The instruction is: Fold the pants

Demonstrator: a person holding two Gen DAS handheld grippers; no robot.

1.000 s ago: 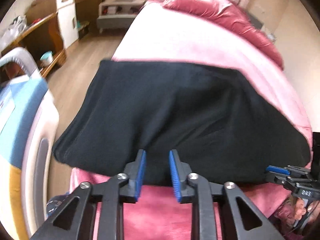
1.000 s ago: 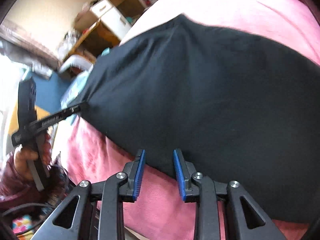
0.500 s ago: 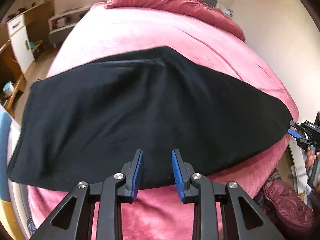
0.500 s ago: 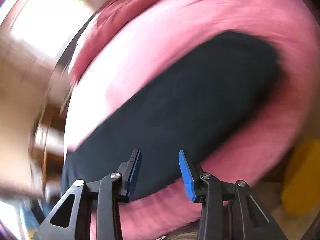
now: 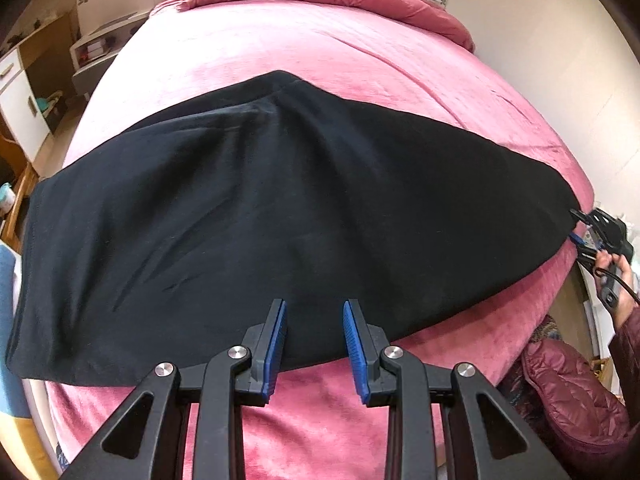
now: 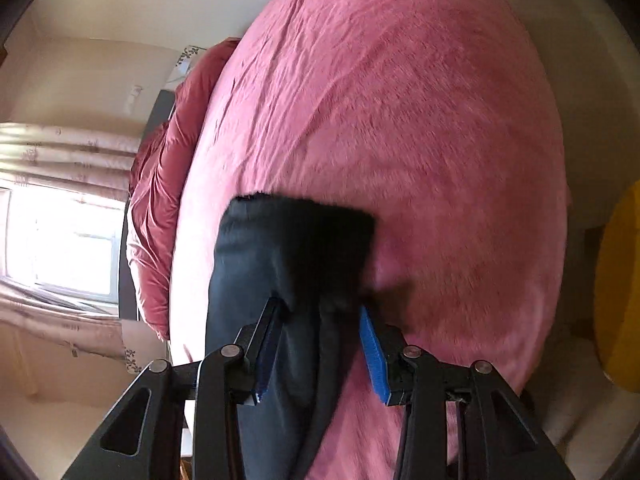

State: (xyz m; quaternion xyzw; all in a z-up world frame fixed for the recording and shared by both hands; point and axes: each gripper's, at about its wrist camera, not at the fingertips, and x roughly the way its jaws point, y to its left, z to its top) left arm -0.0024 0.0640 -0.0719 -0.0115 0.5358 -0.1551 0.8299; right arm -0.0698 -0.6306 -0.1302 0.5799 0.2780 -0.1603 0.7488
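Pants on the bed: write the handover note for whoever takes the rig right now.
Left hand-held gripper: open, empty, at the near edge of the black pants.
Right hand-held gripper: at the pants' right end, cloth between its fingers, not clamped shut.
Pants lie lengthwise across the pink bed, apparently already halved leg on leg.
Left to do: close on the end, carry it across, finish folding.

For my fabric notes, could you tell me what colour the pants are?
Plain black, no pattern; the pants show best in the left wrist view, spread across the pink bed.
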